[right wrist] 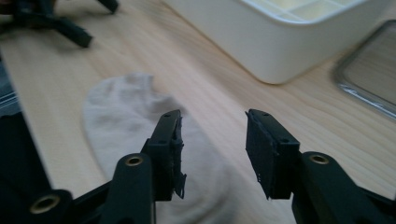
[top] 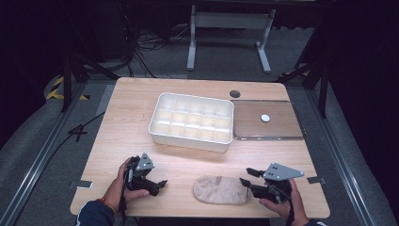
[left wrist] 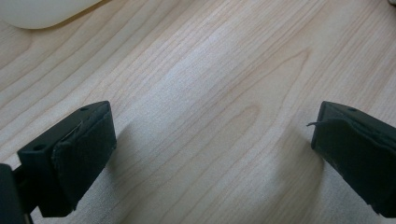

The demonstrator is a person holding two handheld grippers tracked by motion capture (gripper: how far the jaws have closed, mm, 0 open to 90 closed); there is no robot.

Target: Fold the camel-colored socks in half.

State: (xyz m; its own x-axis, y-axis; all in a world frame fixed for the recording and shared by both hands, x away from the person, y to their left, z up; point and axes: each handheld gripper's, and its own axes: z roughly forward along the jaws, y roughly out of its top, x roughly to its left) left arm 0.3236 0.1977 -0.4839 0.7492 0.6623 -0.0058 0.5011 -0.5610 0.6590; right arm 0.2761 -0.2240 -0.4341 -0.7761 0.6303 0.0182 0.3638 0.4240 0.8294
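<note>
Beige sock (top: 221, 189) lies flat at the table's (top: 122, 122) near edge, between both grippers. Right gripper (top: 248, 177) sits at the sock's right end, jaws half apart, nothing pinched; the sock lies under and past its tips. Left gripper (top: 162, 183) rests on bare wood well left of the sock, jaws wide, empty. White compartment tray (top: 192, 121) and clear lid (top: 267, 119) sit further back.
</note>
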